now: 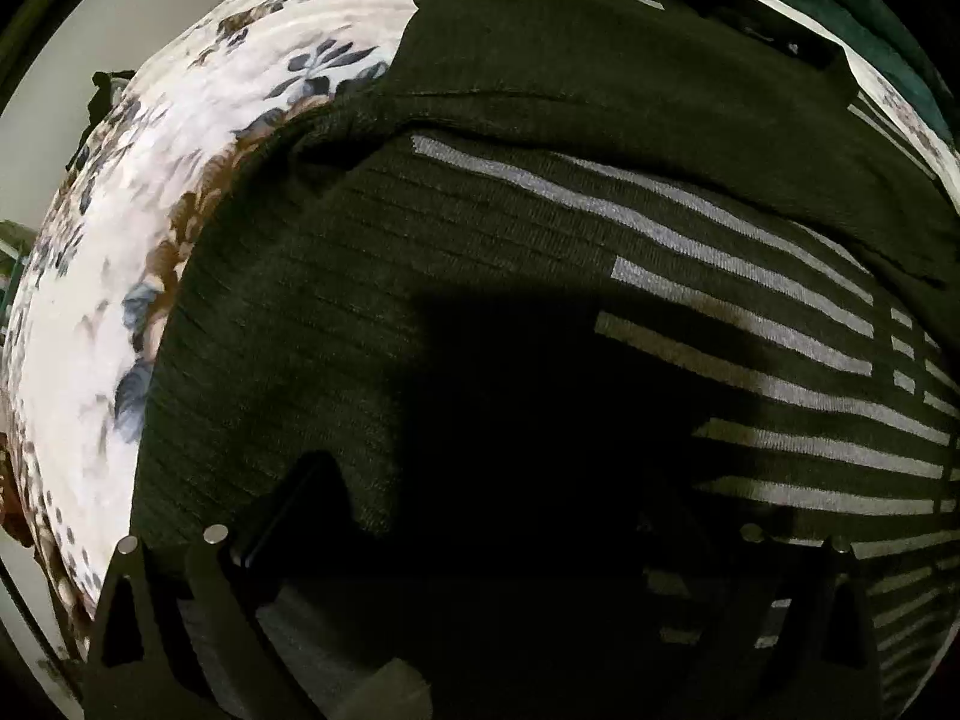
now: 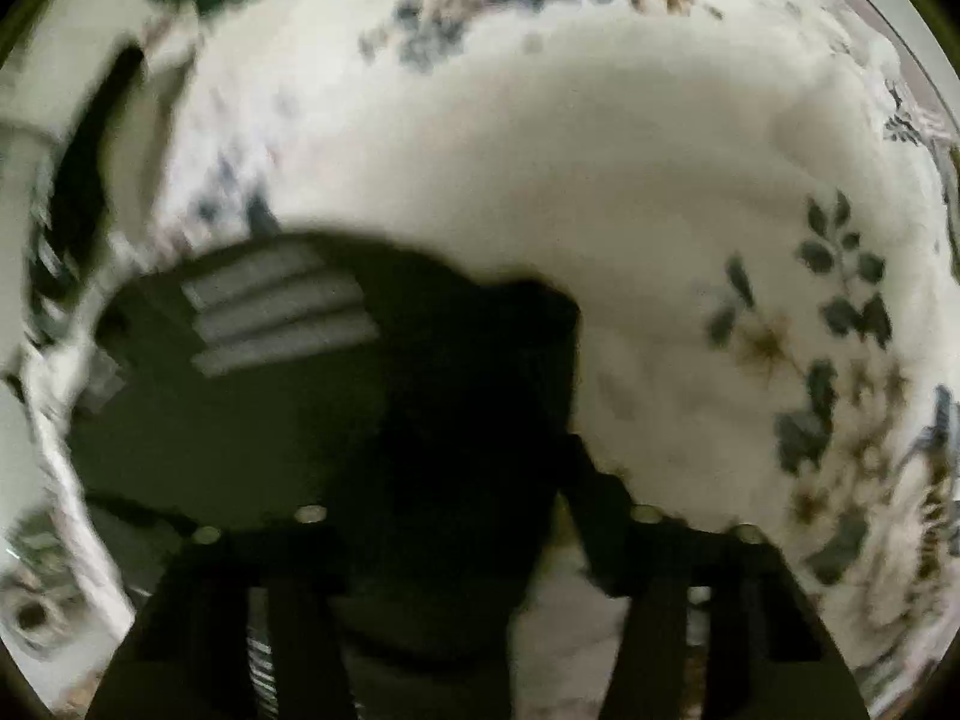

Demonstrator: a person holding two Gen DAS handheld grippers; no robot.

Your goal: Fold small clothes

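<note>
Where dark sweater [image 1: 480,252] meets floral sheet [image 1: 90,312], left tongs [image 1: 480,510] spread, right tongs' [image 2: 474,480] grip blurred, cannot tell.

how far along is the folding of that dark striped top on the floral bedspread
Partly done, it seems: one plain flap of the dark striped top already lies folded across it on the floral bedspread. In hand: nothing in the left gripper, jaws wide above the knit; the right gripper sits over the top's edge, grip unclear in the blur. Left: the remaining folds.
</note>
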